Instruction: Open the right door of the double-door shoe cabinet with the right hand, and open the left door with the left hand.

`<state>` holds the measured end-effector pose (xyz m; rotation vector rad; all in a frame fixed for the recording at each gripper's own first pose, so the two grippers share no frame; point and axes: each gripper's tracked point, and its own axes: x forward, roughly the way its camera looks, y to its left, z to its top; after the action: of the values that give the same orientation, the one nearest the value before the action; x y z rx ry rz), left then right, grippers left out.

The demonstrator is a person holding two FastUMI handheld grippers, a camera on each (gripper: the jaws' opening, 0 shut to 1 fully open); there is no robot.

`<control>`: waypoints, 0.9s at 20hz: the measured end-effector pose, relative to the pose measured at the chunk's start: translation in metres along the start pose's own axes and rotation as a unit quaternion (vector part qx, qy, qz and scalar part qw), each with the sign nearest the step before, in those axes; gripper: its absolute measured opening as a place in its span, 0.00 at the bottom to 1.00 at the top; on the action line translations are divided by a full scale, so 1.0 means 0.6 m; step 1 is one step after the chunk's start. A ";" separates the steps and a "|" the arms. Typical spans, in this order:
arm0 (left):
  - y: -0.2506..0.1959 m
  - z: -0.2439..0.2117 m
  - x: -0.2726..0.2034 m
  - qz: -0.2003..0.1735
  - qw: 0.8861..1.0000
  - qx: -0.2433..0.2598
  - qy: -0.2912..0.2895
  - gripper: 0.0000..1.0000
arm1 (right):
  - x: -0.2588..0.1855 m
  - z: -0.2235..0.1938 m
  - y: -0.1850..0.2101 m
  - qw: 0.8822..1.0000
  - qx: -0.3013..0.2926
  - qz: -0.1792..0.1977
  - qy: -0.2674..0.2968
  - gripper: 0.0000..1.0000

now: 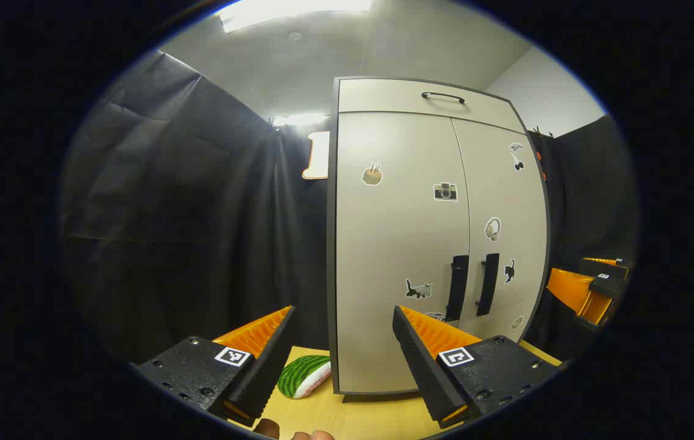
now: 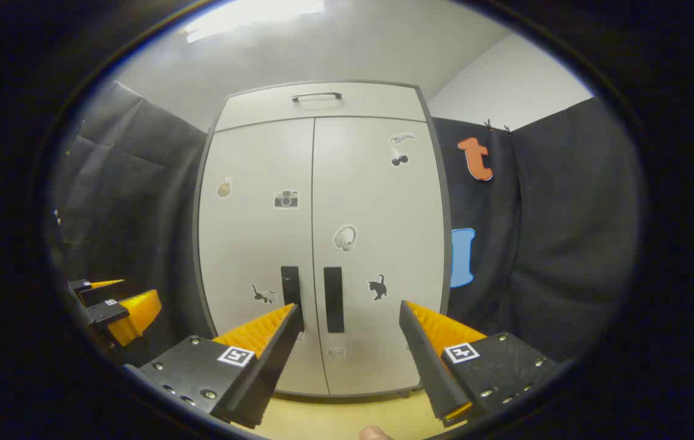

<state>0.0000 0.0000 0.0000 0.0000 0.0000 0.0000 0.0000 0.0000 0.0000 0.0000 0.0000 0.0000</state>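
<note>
A pale double-door shoe cabinet (image 2: 322,244) stands upright with both doors closed. Its left door (image 1: 396,244) and right door (image 1: 503,232) carry small stickers and meet at two dark vertical handles (image 2: 290,293) (image 2: 333,299). My right gripper (image 2: 347,315) is open, a short way in front of the cabinet, roughly centred on the right handle. My left gripper (image 1: 344,318) is open too, facing the cabinet's left edge, with the handles (image 1: 458,287) (image 1: 487,284) off to its right. In the left gripper view the right gripper (image 1: 591,287) appears at far right; the left gripper (image 2: 112,305) appears at the left of the right gripper view.
A drawer with a dark handle (image 1: 443,96) tops the cabinet. The cabinet stands on a wooden surface (image 1: 347,415). A watermelon-slice toy (image 1: 304,376) lies by the cabinet's left foot. Black cloth walls enclose both sides.
</note>
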 end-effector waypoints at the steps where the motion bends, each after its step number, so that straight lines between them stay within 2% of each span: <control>1: 0.000 0.002 -0.003 0.000 1.000 0.001 0.000 0.93 | -0.002 0.002 0.001 1.000 0.002 0.002 -0.002 0.97; 2: 0.001 0.003 -0.007 0.002 1.000 0.000 -0.002 0.96 | -0.003 0.005 0.001 1.000 0.003 0.001 -0.004 0.97; 10: 0.006 0.015 -0.018 0.008 1.000 -0.003 -0.011 0.96 | -0.011 0.004 0.011 1.000 -0.005 0.012 -0.006 0.97; 11: 0.007 0.017 -0.020 0.007 1.000 -0.004 -0.011 0.99 | -0.014 0.005 0.012 1.000 -0.004 0.013 -0.006 0.97; 12: 0.007 0.018 -0.021 0.007 1.000 -0.004 -0.012 0.96 | -0.014 0.005 0.012 1.000 -0.004 0.014 -0.005 0.97; 18: 0.005 0.019 -0.024 0.005 1.000 -0.005 -0.014 0.96 | -0.013 -0.009 0.008 1.000 -0.010 0.011 0.007 0.97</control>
<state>-0.0142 0.0033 0.0113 -0.0110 -0.0271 0.0097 -0.0079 0.0049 -0.0057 -0.0190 0.0147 0.0223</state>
